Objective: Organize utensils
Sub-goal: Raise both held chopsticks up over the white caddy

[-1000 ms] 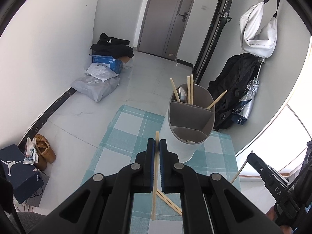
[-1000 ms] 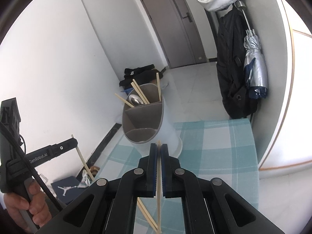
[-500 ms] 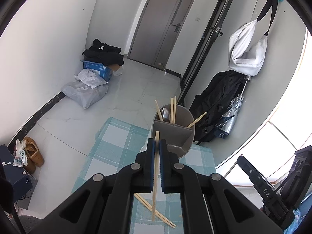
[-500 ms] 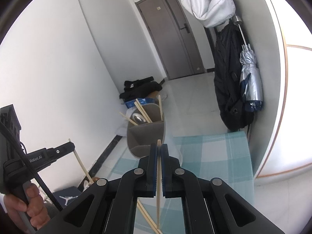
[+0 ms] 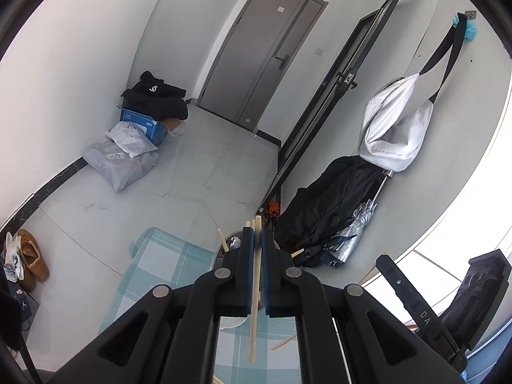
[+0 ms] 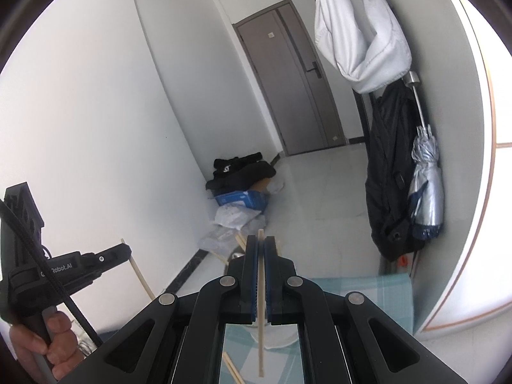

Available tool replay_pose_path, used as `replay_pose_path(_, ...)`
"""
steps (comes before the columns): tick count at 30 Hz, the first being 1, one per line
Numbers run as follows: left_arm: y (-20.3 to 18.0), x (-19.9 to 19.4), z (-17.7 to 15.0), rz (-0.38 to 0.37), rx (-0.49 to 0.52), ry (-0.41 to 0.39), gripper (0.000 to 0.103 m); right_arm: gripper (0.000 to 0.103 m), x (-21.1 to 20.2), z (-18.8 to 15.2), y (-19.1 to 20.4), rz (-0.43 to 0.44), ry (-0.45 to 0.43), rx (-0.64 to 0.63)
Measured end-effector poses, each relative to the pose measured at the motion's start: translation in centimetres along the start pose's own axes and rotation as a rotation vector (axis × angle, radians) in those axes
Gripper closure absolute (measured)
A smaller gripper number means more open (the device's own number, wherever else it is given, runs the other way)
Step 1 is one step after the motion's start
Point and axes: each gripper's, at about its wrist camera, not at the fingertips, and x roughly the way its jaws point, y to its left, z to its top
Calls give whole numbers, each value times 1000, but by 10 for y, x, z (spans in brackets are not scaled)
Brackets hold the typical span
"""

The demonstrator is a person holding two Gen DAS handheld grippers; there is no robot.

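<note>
left gripper (image 5: 255, 240) jaws clamped on chopstick (image 5: 254, 304) | right gripper (image 6: 260, 246) jaws clamped on second chopstick (image 6: 261, 313) | both raised above holder (image 5: 232, 244), likely for dropping in

Chopstick (image 5: 254, 291) pale wood, matt; floor (image 5: 192, 172) glossy, probably tile.

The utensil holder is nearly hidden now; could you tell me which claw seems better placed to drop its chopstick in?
Neither clearly: the left claw and right claw each clamp a chopstick with the holder just beyond the tips.
</note>
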Motion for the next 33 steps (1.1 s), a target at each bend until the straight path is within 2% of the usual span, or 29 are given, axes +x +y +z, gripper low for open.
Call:
replay_pose_path(6,-3,9,31,-56,-49,-27,102,100,12,40,8,28,-50,-35)
replay_pose_path(12,-4,27,58,-77,-67,-55,102,100,32,70,18,31,-87,-87)
replay_pose_path(16,1,43,68,-64,-72,-64,102,100,52,81,19,22,-96,-106)
replay_pose_path(26,21,83,76,-8,-39,-45,102,100,95,79,11,-13,-93,-111)
replay_pose_path(30,29,93,74,1,-49,-48,102,100,111,73,9,-22,-71,-129)
replay_pose_path(33,30,96,72,-20,-41,-52,102,100,119,68,8,-21,-48,-135)
